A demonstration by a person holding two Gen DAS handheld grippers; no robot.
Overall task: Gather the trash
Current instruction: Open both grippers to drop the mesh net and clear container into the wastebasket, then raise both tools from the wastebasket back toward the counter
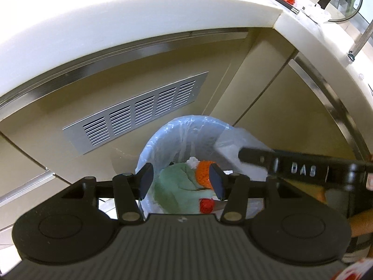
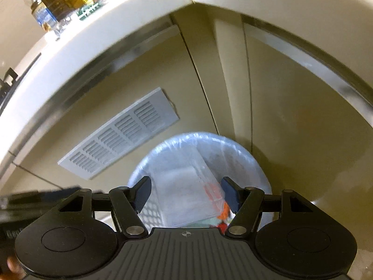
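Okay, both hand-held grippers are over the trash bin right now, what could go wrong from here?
1. The clear plastic container, blurred between the right hand-held gripper's open jaws, looks large for the trash bin; it might catch on the rim.
2. The left hand-held gripper hovers close beside the right one; they could bump.
3. The thin bin liner could snag on a finger.

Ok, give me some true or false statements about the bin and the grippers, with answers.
The bin has a plastic liner. True.
The left gripper grips the green cloth. False: its jaws are open and empty; the cloth lies in the bin.
A vent grille sits on the cabinet front behind the bin. True.
The bin is empty. False: it holds the cloth and an orange item.
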